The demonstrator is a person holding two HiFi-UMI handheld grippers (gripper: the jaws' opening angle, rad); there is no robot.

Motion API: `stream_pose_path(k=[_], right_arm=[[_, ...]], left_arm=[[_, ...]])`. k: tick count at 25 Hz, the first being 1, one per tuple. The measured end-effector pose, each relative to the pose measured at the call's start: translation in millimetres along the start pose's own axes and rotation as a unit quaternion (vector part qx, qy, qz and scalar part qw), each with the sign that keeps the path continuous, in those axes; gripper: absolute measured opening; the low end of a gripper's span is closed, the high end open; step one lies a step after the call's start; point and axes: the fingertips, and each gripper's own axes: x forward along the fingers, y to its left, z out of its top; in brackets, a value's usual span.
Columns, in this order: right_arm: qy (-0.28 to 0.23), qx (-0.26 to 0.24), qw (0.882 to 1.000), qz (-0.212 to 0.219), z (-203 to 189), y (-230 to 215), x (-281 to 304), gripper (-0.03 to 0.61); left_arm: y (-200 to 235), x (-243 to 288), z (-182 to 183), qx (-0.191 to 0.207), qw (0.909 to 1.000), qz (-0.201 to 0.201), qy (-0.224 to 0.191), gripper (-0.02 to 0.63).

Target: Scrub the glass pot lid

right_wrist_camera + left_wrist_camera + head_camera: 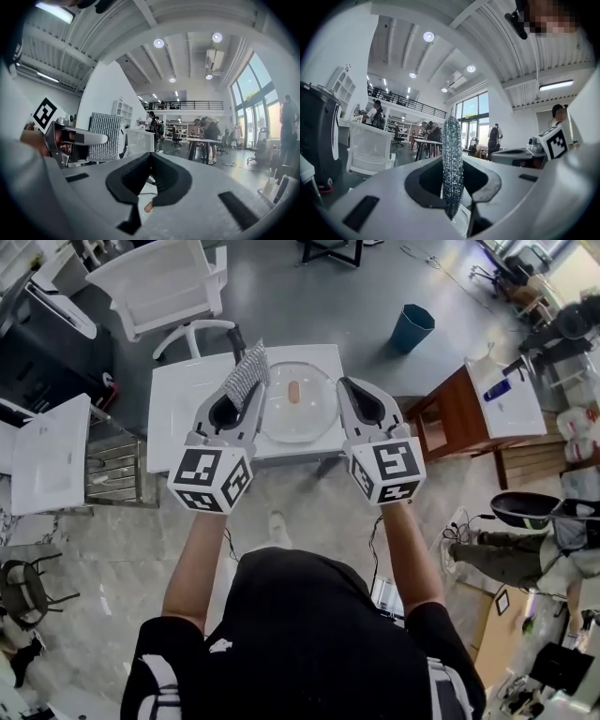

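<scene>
Round clear glass pot lid (281,420) with orange centre knob (295,391) lies flat at middle of white surface (178,399). Left gripper (251,388) at lid's left edge in head view, pinching silver mesh scrub cloth (247,369), which stands upright between jaws. Right gripper (345,386) at lid's right edge, jaws pressed together, nothing between. White chair (164,282) and blue bin (411,327) beyond surface.

Head cam steep down, claw cams fwd (lid (298,401) shared)
</scene>
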Motion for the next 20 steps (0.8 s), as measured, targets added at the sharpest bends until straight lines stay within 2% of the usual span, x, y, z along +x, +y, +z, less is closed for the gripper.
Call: stream_pose_path(k=[9,20], right_arm=[[0.028,-0.001,1.0,-0.001,-14,0,80,-0.003],[0.073,-0.013,0.997,0.011,-50,-1,115,-0.003]], left_arm=[[61,47,-18,-0.017,0.9994,-0.02,0.023,0.077],[90,67,-51,-0.032,0.9979,-0.022,0.052,0.077]])
